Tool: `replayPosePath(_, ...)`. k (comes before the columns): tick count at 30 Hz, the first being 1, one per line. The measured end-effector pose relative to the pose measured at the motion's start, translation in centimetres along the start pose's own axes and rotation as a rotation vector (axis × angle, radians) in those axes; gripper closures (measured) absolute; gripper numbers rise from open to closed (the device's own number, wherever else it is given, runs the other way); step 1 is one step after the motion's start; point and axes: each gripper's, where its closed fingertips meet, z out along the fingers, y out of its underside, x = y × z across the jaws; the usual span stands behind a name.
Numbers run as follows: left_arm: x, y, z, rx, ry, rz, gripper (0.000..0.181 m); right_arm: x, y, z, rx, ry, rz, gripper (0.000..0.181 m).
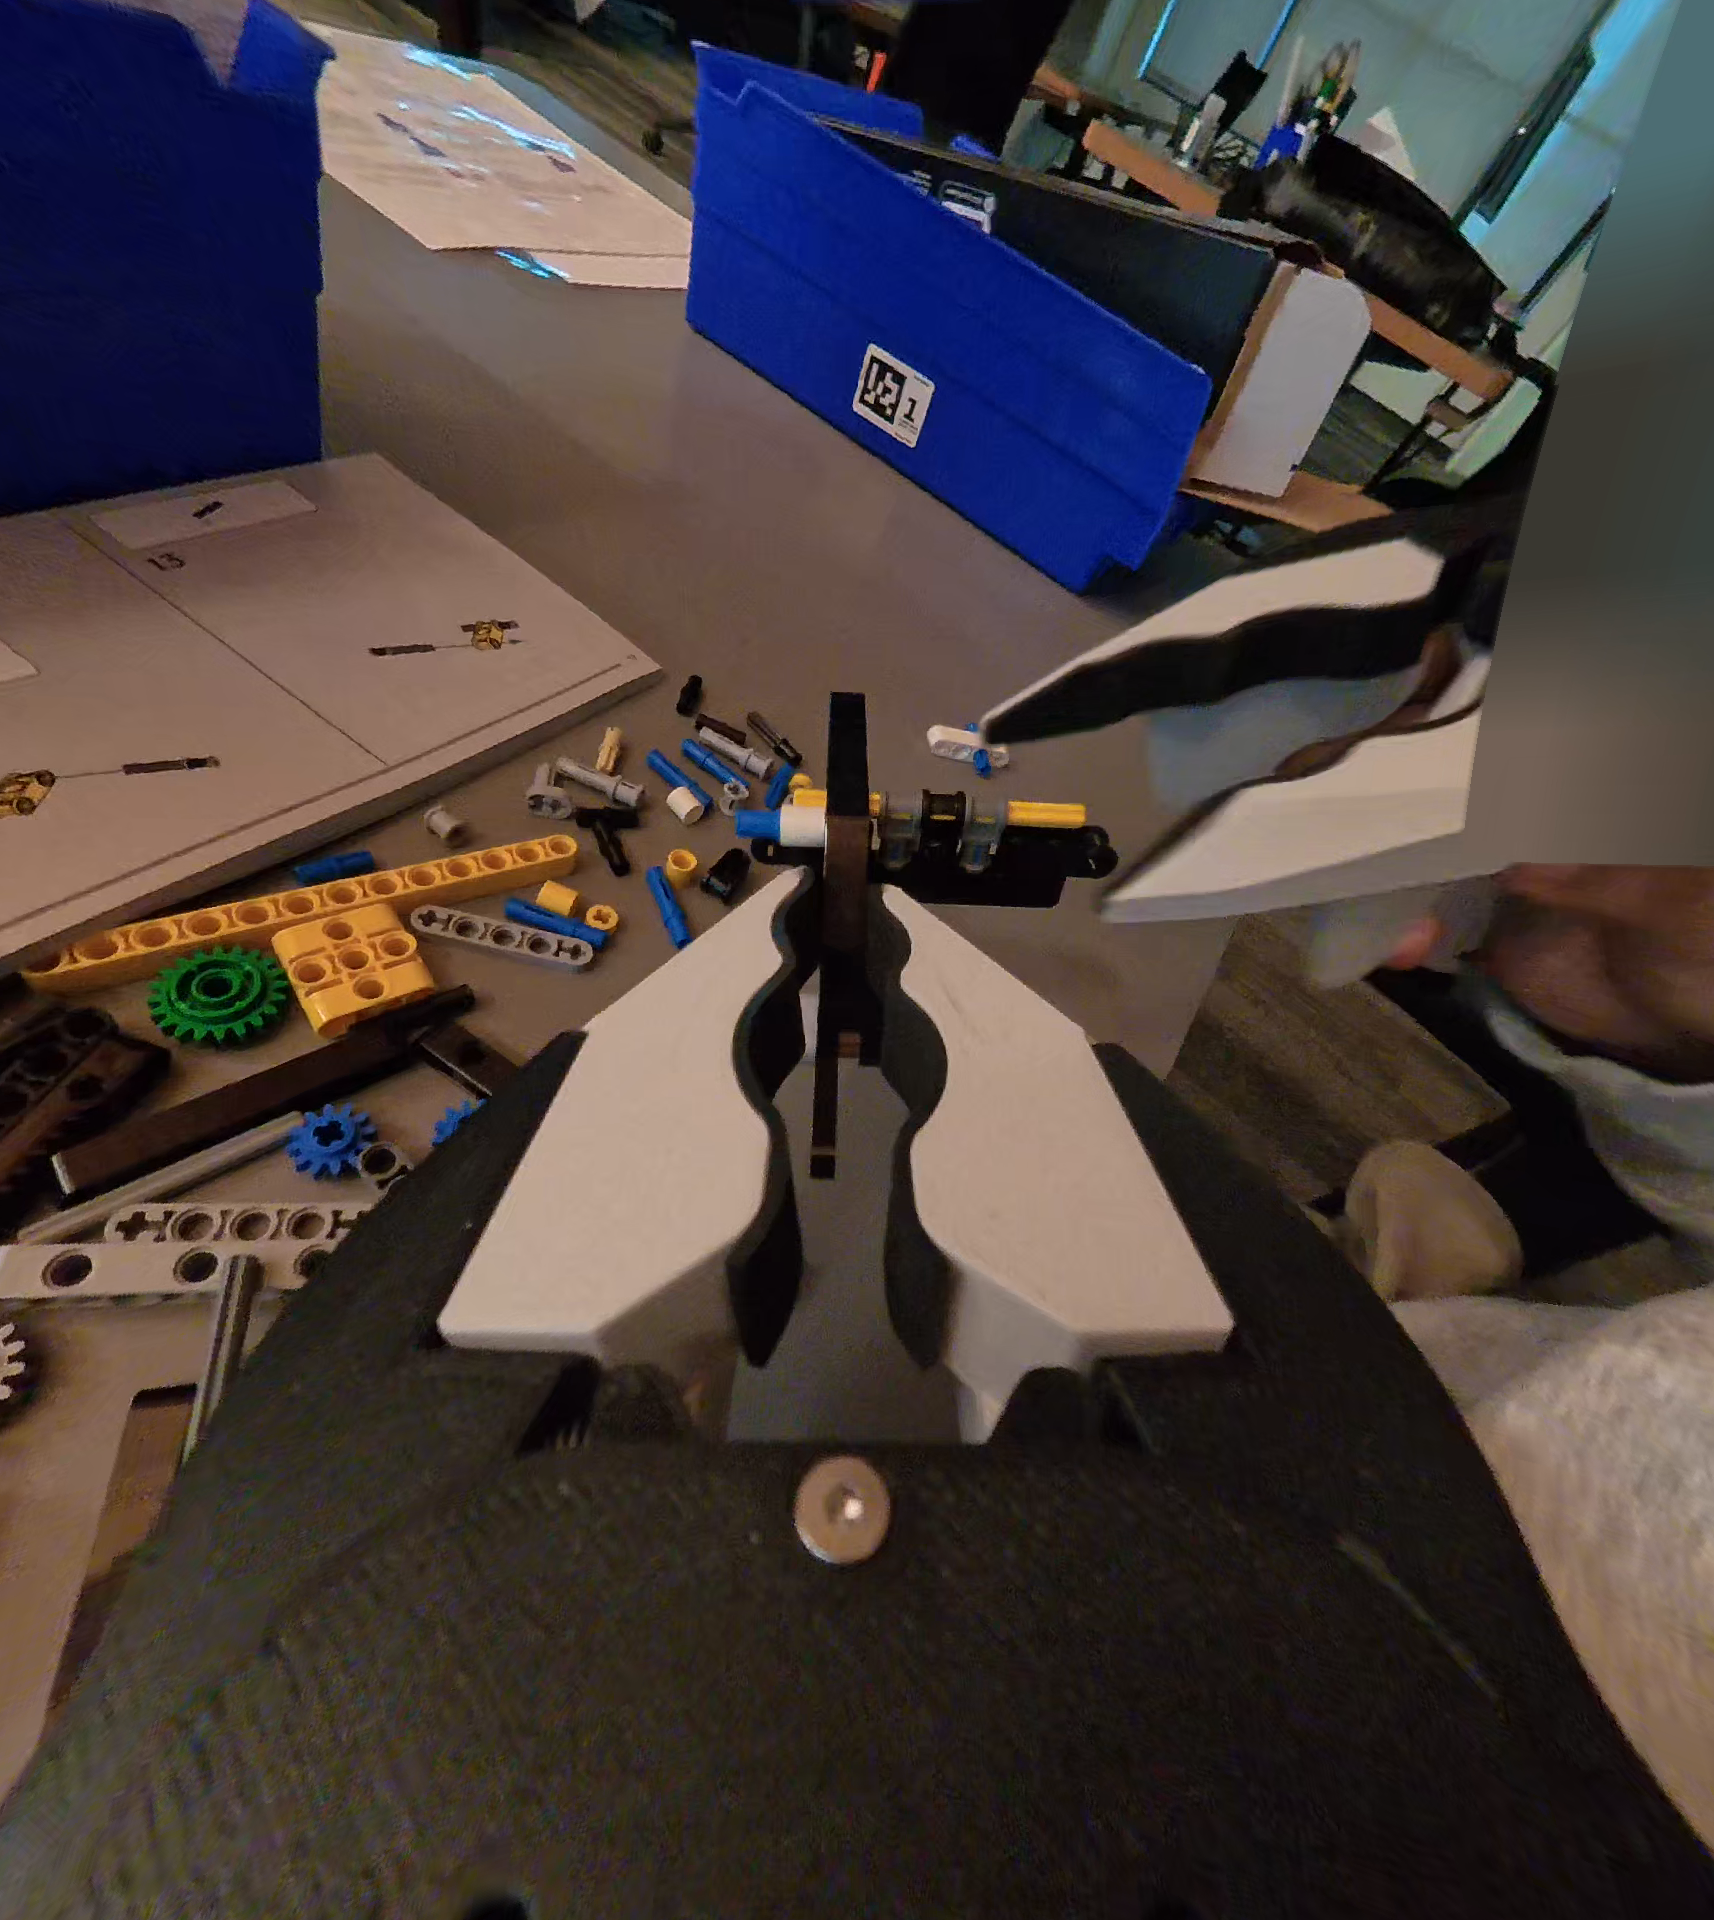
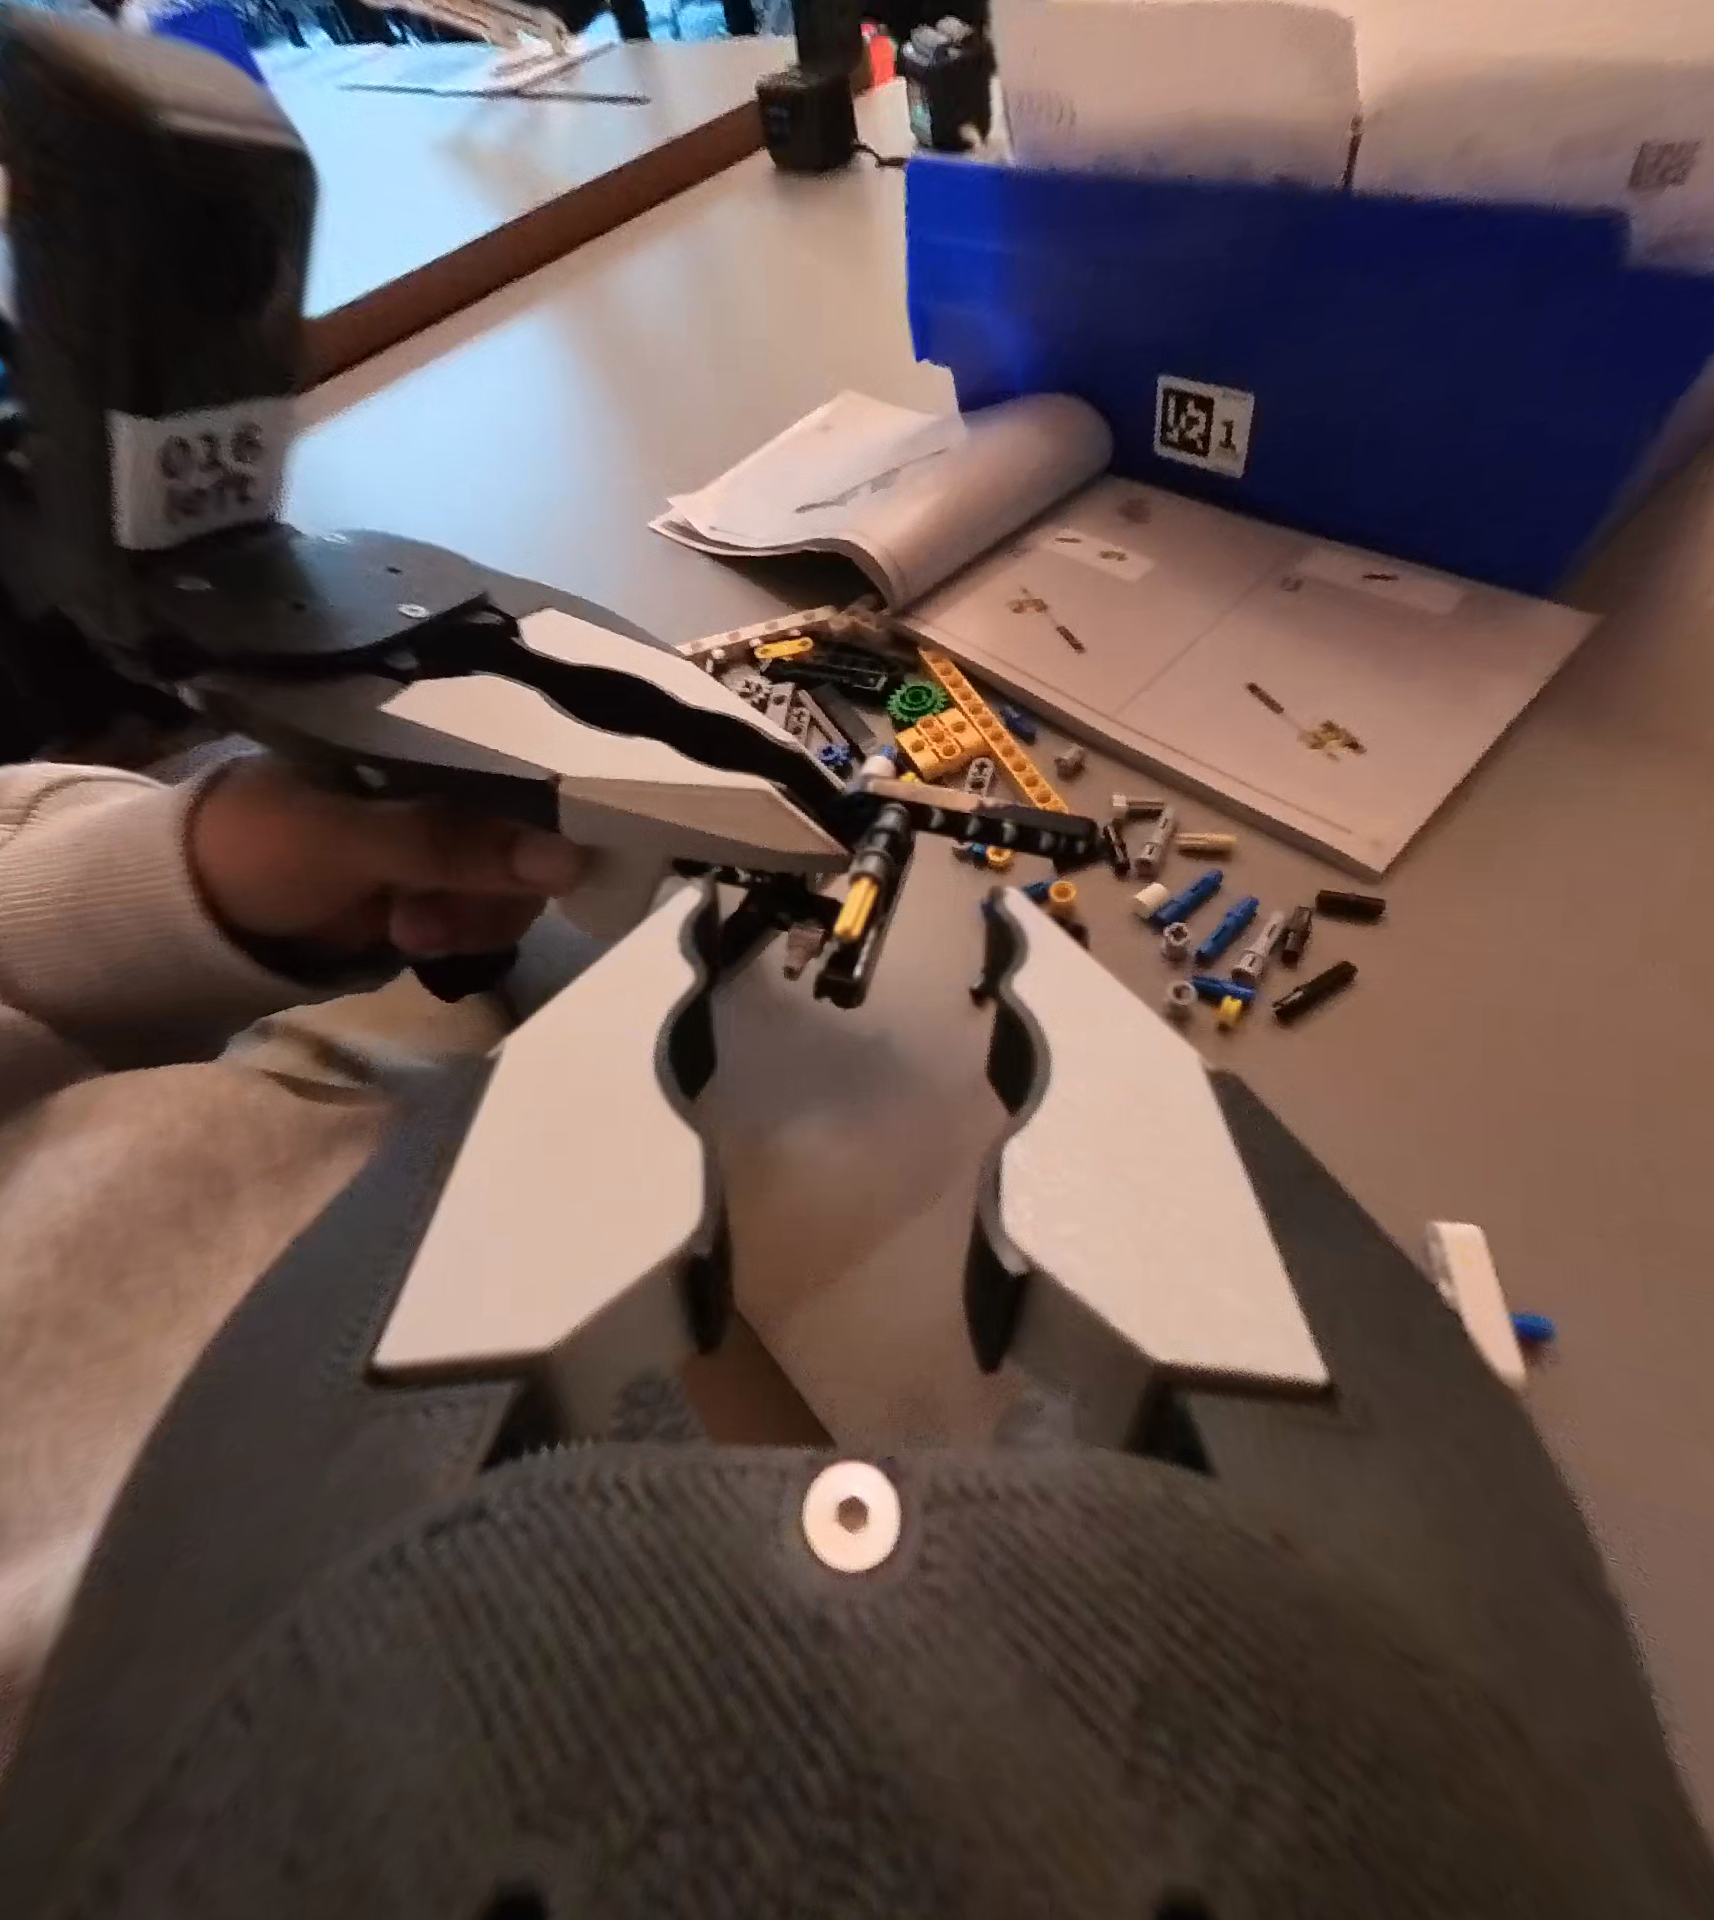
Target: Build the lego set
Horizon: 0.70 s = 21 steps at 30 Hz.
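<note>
My left gripper is shut on a small Lego assembly and holds it above the table: a black beam with a yellow axle, grey connectors, a white bush and a blue pin. In the right wrist view the left gripper comes in from the left with the assembly at its tips. My right gripper is open and empty, its fingers on either side of the assembly's near end. It also shows in the left wrist view, open by the axle's right end.
Loose parts lie on the grey table: a long yellow beam, a green gear, blue pins, and a small white beam with a blue pin. An open instruction booklet and a blue bin stand behind. My left and right fingertips are right by each other.
</note>
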Motion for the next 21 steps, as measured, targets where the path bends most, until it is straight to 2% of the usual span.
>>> replayPosePath(1,0.1,0.0,0.0,0.003,0.003,0.000,0.175,0.1,0.4,0.5,-0.012,0.007,0.004,0.139)
replayPosePath(4,-0.1,-0.1,0.0,0.011,-0.005,-0.037,0.175,-0.2,0.8,1.0,-0.010,-0.024,0.038,0.169)
replayPosePath(5,-0.4,-0.1,-0.1,0.018,-0.018,-0.058,0.175,-0.1,0.8,1.0,-0.007,-0.021,0.046,0.171)
replayPosePath(9,-2.0,-0.3,-0.5,0.051,-0.070,-0.142,0.176,0.3,0.4,0.0,0.007,0.006,0.020,0.176)
replayPosePath(15,-2.4,-1.0,-1.0,0.113,-0.012,-0.270,0.176,2.3,1.2,-1.6,-0.013,0.058,0.028,0.176)
replayPosePath(17,-2.5,-1.4,-1.2,0.145,0.029,-0.342,0.175,2.8,2.6,-1.8,-0.054,0.026,0.082,0.176)
replayPosePath(21,-2.9,-1.6,-1.5,0.173,0.050,-0.386,0.176,1.2,5.3,-1.3,-0.111,-0.125,0.220,0.176)
